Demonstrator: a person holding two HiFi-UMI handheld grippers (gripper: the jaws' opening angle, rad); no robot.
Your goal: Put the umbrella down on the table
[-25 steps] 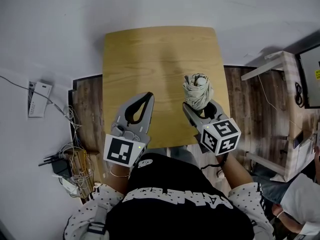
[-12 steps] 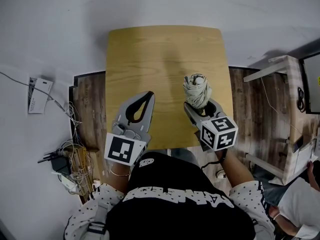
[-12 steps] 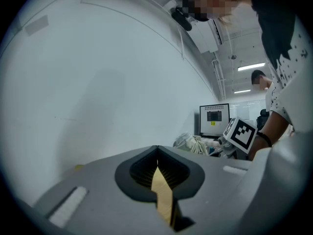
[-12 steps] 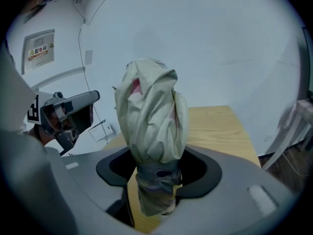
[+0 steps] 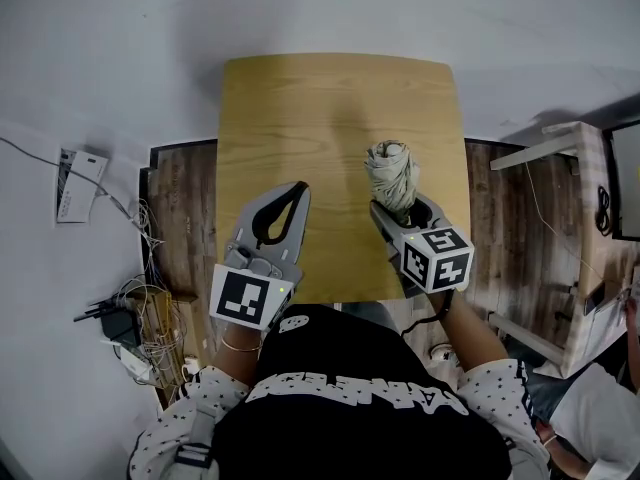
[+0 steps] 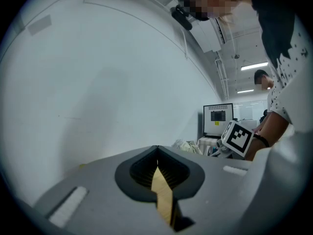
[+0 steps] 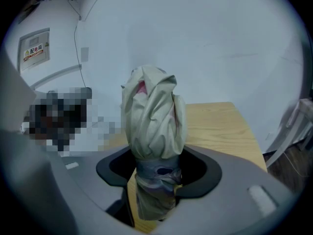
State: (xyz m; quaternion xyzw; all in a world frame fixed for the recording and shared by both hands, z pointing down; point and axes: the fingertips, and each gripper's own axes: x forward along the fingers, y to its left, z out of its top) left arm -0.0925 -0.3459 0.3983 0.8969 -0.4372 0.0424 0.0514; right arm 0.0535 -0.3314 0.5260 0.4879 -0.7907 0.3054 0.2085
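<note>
A folded beige umbrella stands nearly upright over the right half of the wooden table. My right gripper is shut on its strapped lower part. In the right gripper view the umbrella rises between the jaws, with its wrapped band pinched at the pads. My left gripper hovers over the table's near left part. Its jaws meet at the tips and hold nothing, as the left gripper view shows. The umbrella's lower end is hidden behind the right gripper.
The table stands against a white wall, with wood floor on both sides. Cables and a power strip lie on the floor at the left. A light wooden stand is at the right, and a person is at the lower right.
The right gripper has sunk a little towards the table with the umbrella. The left gripper has shifted slightly; its jaws stayed shut.
</note>
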